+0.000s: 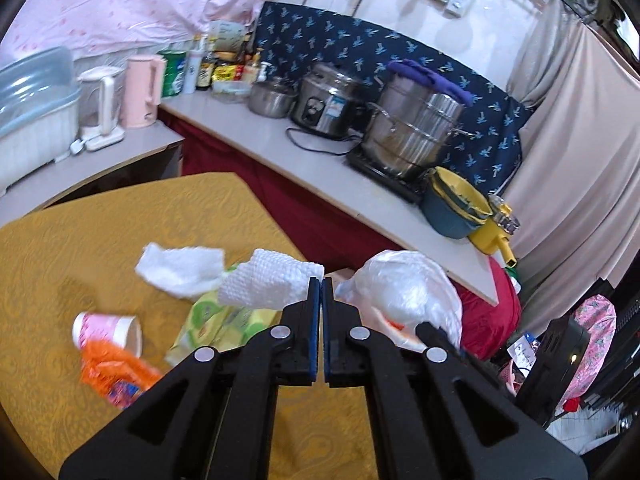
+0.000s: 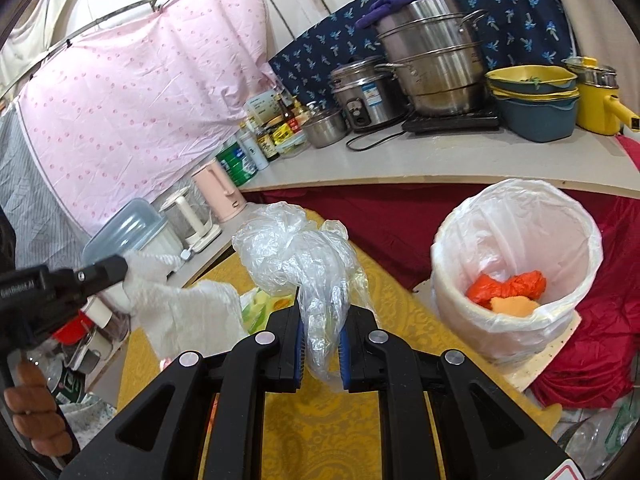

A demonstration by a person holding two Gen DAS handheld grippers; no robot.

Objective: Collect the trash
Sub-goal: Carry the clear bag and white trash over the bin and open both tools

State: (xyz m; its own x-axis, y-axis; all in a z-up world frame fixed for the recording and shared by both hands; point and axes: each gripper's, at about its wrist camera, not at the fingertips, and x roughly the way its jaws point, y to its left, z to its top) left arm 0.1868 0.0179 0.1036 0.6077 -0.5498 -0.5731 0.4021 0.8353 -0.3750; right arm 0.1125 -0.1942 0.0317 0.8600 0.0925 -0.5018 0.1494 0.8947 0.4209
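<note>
Two grippers raised: left gripper (image 1: pixel 321 280) pinches paper towel (image 1: pixel 272 280) (jaws closed), right gripper (image 2: pixel 321 332) clamps plastic bag (image 2: pixel 296 248).

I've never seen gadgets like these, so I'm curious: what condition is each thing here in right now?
left hand-held gripper: shut on a white paper towel, lifted
right hand-held gripper: shut on a clear plastic bag, crumpled
trash bin: open, lined, holding orange scraps
paper cup: tipped on its side on the yellow table
orange wrapper: crumpled beside the cup
</note>
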